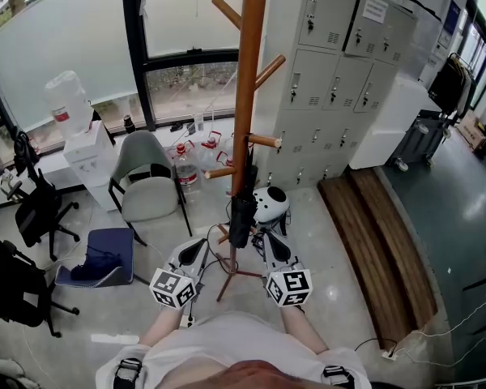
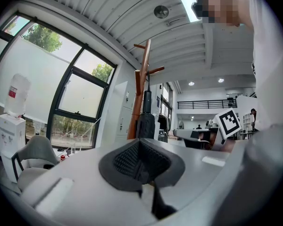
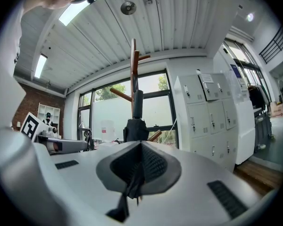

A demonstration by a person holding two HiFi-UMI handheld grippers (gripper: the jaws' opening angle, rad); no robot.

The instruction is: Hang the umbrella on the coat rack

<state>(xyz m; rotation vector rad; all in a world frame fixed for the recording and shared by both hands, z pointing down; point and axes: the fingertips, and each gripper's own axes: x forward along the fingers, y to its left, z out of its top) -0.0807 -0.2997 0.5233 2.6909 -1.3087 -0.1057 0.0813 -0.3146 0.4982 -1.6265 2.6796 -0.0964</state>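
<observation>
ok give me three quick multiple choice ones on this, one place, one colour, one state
1. Where is the umbrella?
A. on the grey chair
B. on the coat rack
C. on the floor by the lockers

2. What colour is the umbrella?
A. red
B. yellow
C. black

3. How do the tongs of the left gripper and right gripper stand?
A. closed
B. wide open
C. clamped on the grey chair

Answers:
1 B, it hangs against the rack's wooden pole.
2 C, it looks black in all three views.
3 A, each gripper view shows its pads pressed together.
</observation>
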